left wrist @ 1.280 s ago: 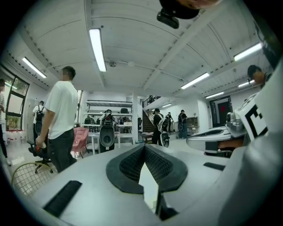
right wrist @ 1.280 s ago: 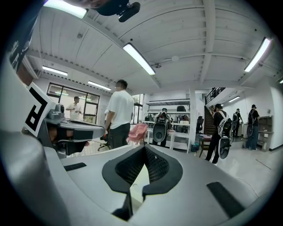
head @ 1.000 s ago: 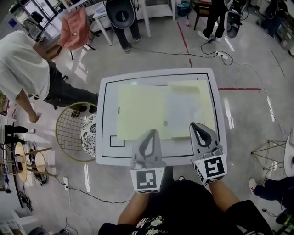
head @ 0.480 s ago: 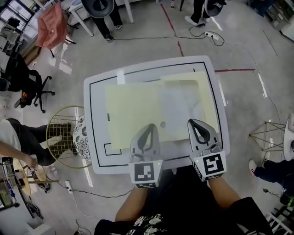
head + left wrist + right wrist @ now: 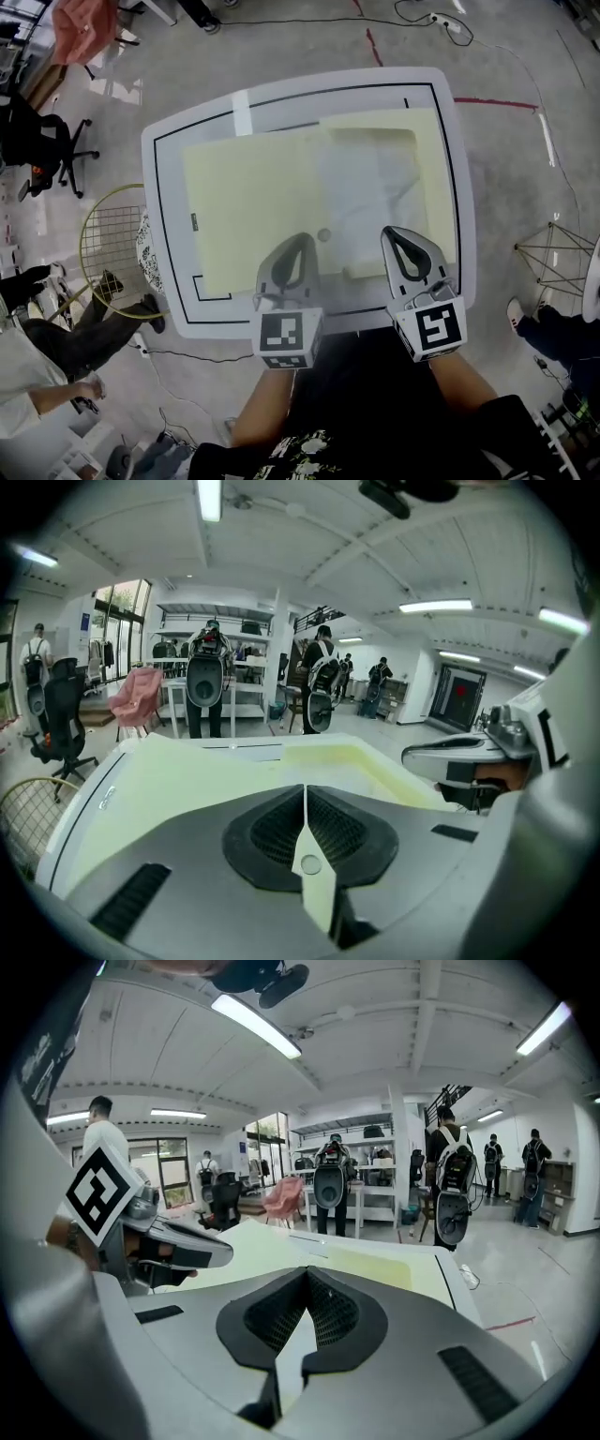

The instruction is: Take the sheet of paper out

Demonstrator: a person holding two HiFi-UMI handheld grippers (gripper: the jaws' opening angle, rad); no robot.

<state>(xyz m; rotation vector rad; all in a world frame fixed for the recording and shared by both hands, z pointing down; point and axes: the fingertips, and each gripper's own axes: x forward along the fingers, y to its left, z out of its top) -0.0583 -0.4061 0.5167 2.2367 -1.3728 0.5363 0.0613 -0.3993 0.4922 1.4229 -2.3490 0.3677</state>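
1. Sheet of paper isn't in either claw yet. Left gripper: jaws pressed together, nothing btwn them.
2. Right gripper: same deal, tips touching, empty. Both hover side by side over the near edge of the table, pointing at the folder.
3. That folder is pale yellow, lying open and flat, covering most of the tabletop. The paper looks whitish and sits on the folder's right half, prob under a clear pocket, can't tell 100%. Right claw is the closer one, its tip is just over the near edge of that half.
4. Step-wise IMO this is just the approach. Nothing grabbed, so the task has barely started.
5. Next move prob needs the jaws opened a bit. One claw pins the folder so it doesn't slide, the other pinches a free edge of the sheet and pulls it out flat. Thin paper lying flat is hard to get a jaw under, so I'd go wherever an edge lifts.
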